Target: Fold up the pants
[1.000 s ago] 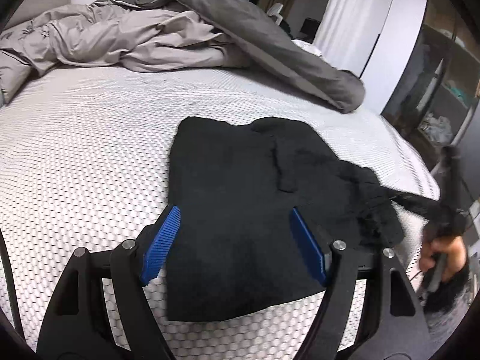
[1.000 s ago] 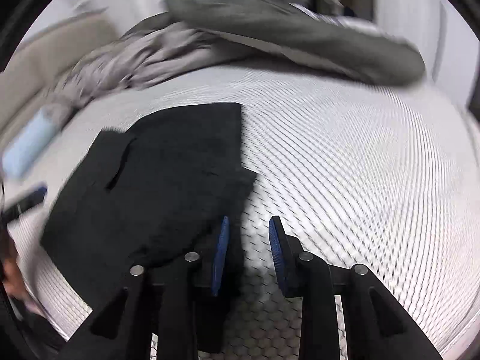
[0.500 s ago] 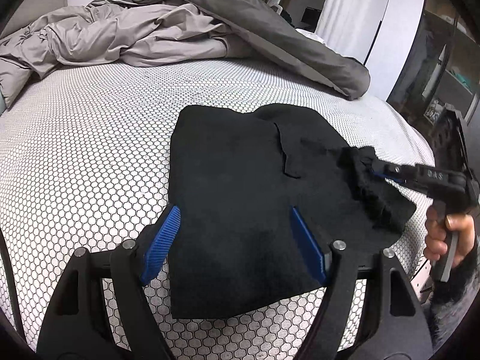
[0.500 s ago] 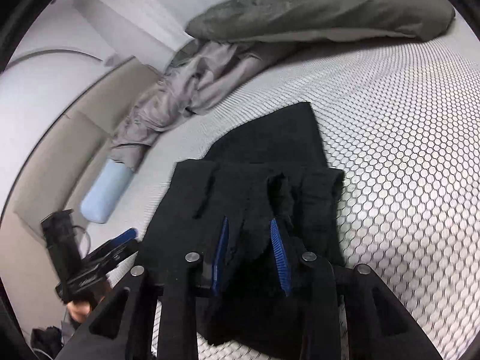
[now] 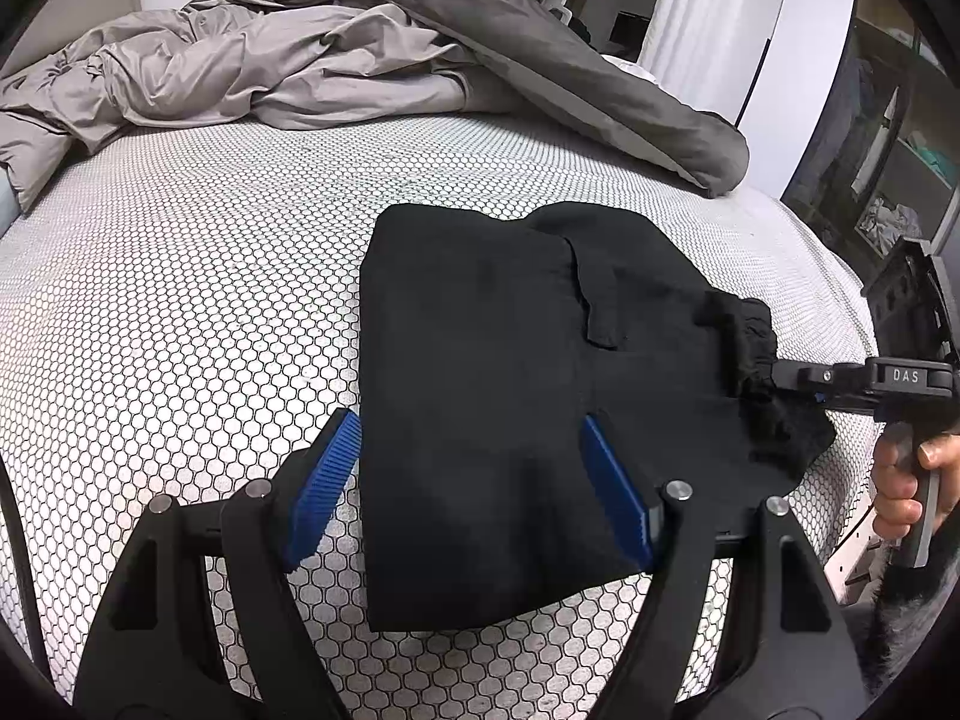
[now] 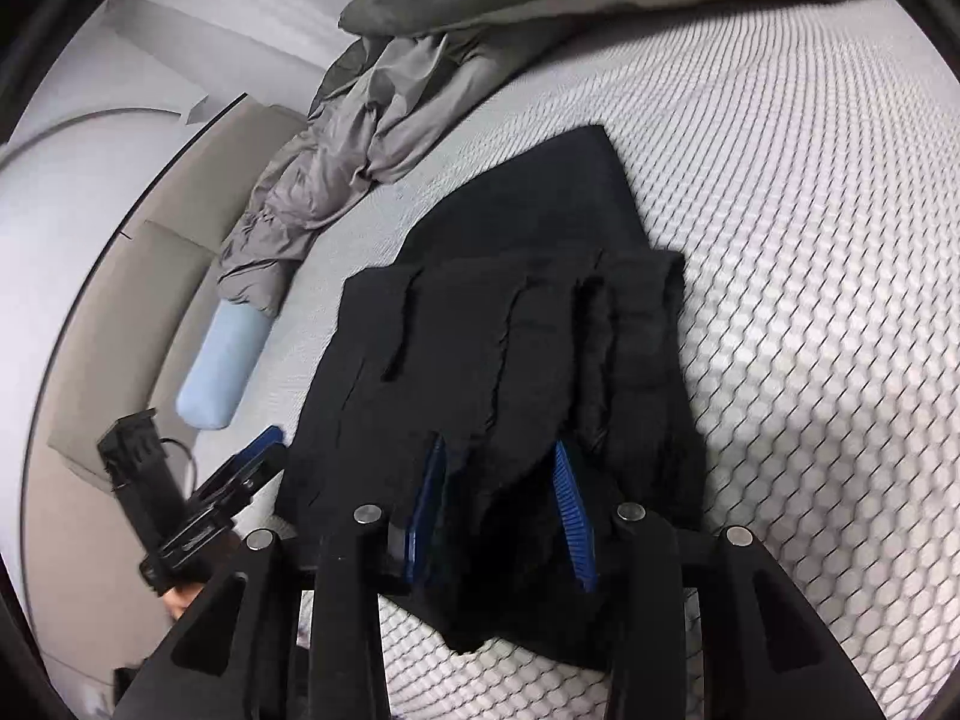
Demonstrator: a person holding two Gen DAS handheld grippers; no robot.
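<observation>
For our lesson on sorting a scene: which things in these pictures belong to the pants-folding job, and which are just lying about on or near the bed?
Part of the job:
- black pants
- left gripper, open over the pants
- right gripper, closed on the bunched waistband

Just lying about:
- grey duvet
- light blue pillow
- shelves beside the bed

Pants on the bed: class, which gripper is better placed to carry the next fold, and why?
Probably the right gripper: its fingers straddle the bunched waistband of the pants. The left gripper is open, gripping nothing.
</observation>
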